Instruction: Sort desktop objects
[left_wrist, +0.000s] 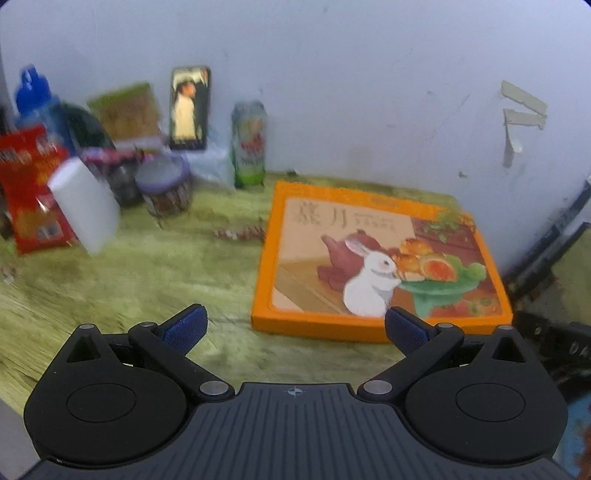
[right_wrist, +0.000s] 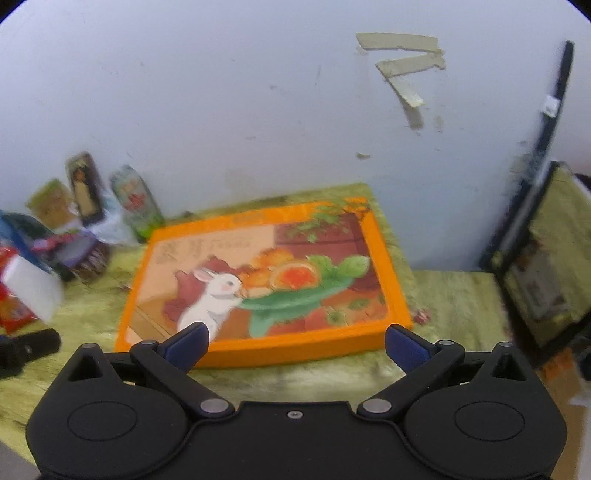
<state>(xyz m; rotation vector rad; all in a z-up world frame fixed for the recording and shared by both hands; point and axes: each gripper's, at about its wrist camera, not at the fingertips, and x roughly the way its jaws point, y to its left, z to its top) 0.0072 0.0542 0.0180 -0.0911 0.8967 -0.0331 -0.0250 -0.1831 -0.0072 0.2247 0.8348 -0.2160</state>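
Both claws, left claw (left_wrist: 295, 328) and right claw (right_wrist: 297, 345), hang spread and empty low in frame. Centre frame, the orange mooncake box (right_wrist: 280, 280) lies flat on the counter (right_wrist: 454, 295): probably rigid, too broad for one pinch, best gripped at an edge. Upper left, the green can (left_wrist: 248, 146) looks light and slippery.

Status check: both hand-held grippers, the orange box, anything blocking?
Left hand-held gripper open, empty. Right hand-held gripper open, empty. Orange box flat on table, untouched. Nothing between grippers and box; clutter sits far left.
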